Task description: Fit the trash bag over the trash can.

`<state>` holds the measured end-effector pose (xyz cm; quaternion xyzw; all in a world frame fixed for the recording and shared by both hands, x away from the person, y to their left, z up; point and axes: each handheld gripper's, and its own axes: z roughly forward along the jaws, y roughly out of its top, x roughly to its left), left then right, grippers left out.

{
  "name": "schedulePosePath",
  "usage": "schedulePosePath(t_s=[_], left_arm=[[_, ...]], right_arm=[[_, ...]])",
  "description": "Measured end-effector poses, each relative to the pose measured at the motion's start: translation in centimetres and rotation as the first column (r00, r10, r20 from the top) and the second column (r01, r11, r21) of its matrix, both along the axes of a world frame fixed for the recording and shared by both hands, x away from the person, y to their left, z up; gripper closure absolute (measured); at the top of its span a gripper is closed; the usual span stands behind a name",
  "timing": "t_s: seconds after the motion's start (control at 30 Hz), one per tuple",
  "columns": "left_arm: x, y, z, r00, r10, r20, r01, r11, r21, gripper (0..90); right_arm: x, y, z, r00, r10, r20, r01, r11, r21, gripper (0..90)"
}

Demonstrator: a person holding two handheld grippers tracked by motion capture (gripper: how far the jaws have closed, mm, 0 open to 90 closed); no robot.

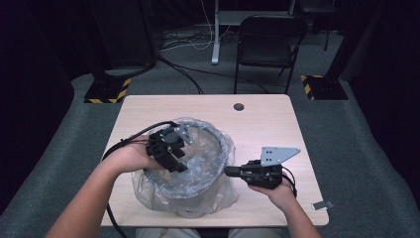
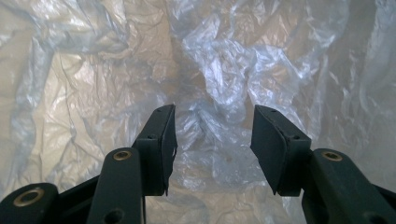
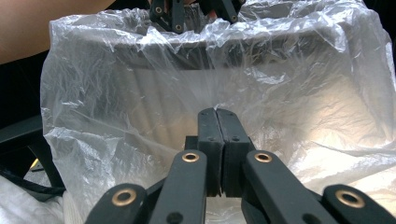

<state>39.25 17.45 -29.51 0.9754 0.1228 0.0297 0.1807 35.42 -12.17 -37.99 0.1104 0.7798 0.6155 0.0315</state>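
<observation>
I have the clear plastic bag lining the grey bin, which stands on the bench near its front edge. My left tool points down into the bin's mouth, its jaws apart with only crumpled film beyond them. My right tool sits level at the bin's right side, jaws pressed together on the bag's film.

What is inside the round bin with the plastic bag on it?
The clear plastic bag lines the bin, and the left tongs reach into it, open, over crinkled plastic. The bin's bottom is covered by the bag.
</observation>
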Motion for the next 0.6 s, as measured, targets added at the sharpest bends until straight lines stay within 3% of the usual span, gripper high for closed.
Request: schedulePosePath(t_s=[0.1, 0.23, 0.3, 0.37, 0.5, 0.6], left_arm=[[-0.1, 0.4, -0.2, 0.9997, -0.005, 0.023, 0.005, 1.0, -0.007, 47.0], [-0.1, 0.6, -1.1, 1.0, -0.006, -0.004, 0.006, 0.9996, -0.027, 44.1], [-0.4, 0.4, -1.4, 0.9989, -0.044, -0.015, 0.044, 0.999, -0.007, 43.9], [-0.5, 0.5, -1.3, 0.9975, -0.069, -0.018, 0.069, 0.9973, -0.025, 43.7], [-0.4, 0.6, -1.6, 0.9959, -0.073, -0.055, 0.073, 0.9973, 0.01, 46.6], [-0.3, 0.7, -1.6, 0.9948, -0.072, -0.072, 0.072, 0.9974, -0.003, 47.2]], right_arm=[[0.0, 0.0, 0.0, 1.0, 0.003, 0.001, -0.003, 1.0, -0.001, 89.2], [0.0, 0.1, -0.1, 1.0, 0.002, -0.001, -0.002, 1.0, -0.003, 89.0], [0.0, 0.1, -0.1, 1.0, 0.002, 0.0, -0.002, 1.0, -0.004, 88.9], [0.0, 0.2, -0.1, 1.0, 0.002, 0.0, -0.002, 1.0, -0.005, 88.9], [0.0, 0.2, -0.2, 1.0, 0.003, -0.002, -0.003, 1.0, -0.005, 88.9], [0.0, 0.2, -0.2, 1.0, 0.003, -0.002, -0.003, 1.0, -0.008, 88.7]])
